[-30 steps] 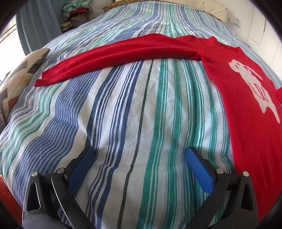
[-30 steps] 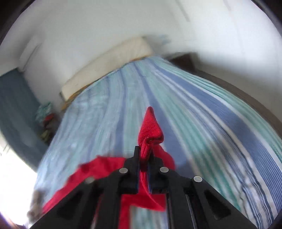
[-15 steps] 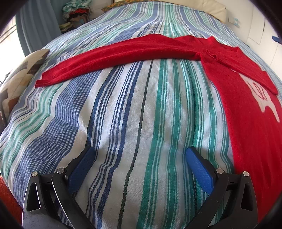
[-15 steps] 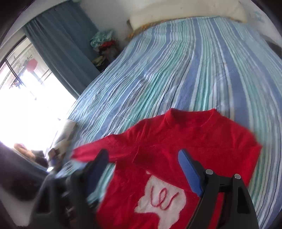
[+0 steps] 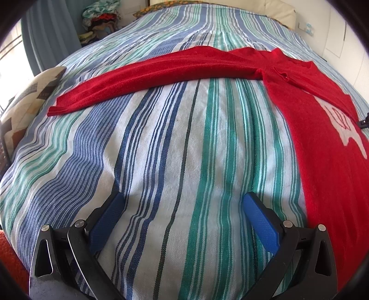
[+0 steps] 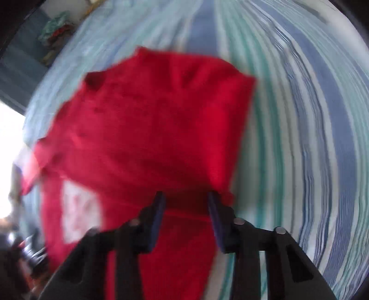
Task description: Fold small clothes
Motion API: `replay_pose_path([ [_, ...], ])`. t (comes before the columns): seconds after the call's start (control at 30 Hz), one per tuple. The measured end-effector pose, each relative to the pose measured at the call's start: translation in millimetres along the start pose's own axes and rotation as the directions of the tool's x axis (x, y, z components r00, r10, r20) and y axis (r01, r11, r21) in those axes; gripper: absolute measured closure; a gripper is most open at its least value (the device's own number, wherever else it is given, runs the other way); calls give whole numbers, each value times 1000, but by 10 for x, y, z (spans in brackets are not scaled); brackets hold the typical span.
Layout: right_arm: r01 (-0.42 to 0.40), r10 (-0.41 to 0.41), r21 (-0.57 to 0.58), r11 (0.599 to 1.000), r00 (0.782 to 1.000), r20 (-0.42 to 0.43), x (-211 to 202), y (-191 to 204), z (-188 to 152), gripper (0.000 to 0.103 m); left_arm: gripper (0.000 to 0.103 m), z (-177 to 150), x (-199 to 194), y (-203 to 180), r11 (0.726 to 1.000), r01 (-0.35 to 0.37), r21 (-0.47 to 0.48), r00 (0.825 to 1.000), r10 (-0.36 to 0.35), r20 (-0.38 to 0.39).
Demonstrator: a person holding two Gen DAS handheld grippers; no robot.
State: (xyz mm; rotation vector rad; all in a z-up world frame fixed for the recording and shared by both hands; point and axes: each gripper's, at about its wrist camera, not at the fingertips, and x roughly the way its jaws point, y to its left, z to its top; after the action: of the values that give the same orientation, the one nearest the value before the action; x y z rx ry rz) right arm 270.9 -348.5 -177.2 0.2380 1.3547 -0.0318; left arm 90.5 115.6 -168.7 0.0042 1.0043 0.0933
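Observation:
A red sweater (image 5: 327, 143) with a white patch on its chest lies flat on the striped bedspread (image 5: 184, 150). One long sleeve (image 5: 161, 76) stretches out to the left; the other sleeve (image 6: 166, 120) lies folded across the body. My left gripper (image 5: 182, 210) is open and empty, low over bare bedspread left of the sweater's body. My right gripper (image 6: 185, 205) is open over the folded sleeve, jaws apart by a hand's width, nothing between them. The right wrist view is blurred.
A patterned cushion (image 5: 27, 101) lies at the bed's left edge. A pile of clothes (image 5: 101, 16) and a blue curtain stand beyond the far left corner. A pale pillow (image 5: 272, 9) lies at the head of the bed.
My right gripper carried the right sleeve over the sweater's body, let it go and opened. It has since dropped close over the folded sleeve. My left gripper has not moved.

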Motion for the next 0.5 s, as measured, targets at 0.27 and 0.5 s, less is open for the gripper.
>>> replay_pose_path([
  [0.27,54,-28,-140,989,984,176,-659,323,131,92,1,4,2,-13,1000,-9,6,1000,9,2],
  [0.5,214,-212,-48,976,976,49,-93,99,311,91,1,0,-3,-10,1000,-8,7,1000,8,5],
])
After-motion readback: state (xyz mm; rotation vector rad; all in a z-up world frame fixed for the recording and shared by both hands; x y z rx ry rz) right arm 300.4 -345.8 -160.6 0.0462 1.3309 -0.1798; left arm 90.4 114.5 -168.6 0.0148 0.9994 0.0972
